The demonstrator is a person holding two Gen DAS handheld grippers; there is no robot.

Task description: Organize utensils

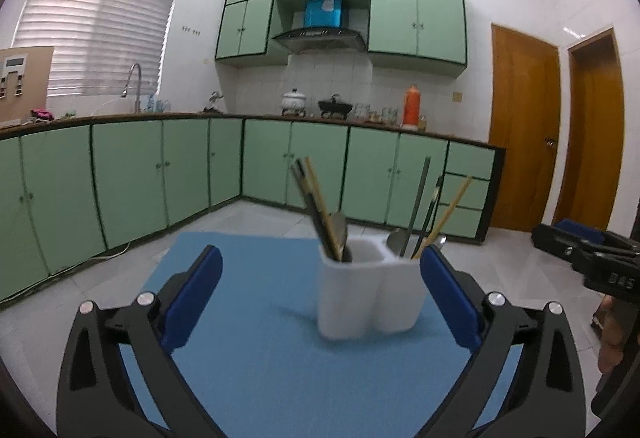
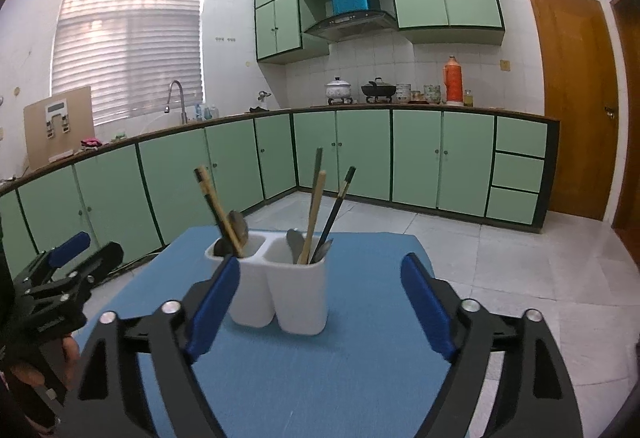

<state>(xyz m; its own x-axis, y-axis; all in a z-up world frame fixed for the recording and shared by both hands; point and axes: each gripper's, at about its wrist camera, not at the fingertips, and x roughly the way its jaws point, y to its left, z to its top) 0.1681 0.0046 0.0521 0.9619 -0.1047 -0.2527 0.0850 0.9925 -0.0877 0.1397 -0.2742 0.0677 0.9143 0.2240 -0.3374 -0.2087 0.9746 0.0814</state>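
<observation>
A white two-compartment utensil holder (image 1: 370, 294) (image 2: 280, 290) stands upright on a blue table mat (image 1: 280, 358) (image 2: 352, 378). Each compartment holds chopsticks (image 1: 316, 206) (image 2: 316, 218) and spoons (image 2: 239, 224). My left gripper (image 1: 320, 298) is open and empty, its jaws wide, the holder just ahead between them toward the right finger. My right gripper (image 2: 320, 302) is open and empty, the holder ahead near its left finger (image 2: 212, 310). The right gripper also shows at the right edge of the left wrist view (image 1: 588, 250), the left gripper at the left of the right wrist view (image 2: 60, 278).
Green kitchen cabinets (image 1: 160, 174) (image 2: 400, 154) run along the far walls with a sink, pots and an orange thermos (image 2: 453, 80) on the counter. Wooden doors (image 1: 524, 126) stand at the right. Tiled floor surrounds the table.
</observation>
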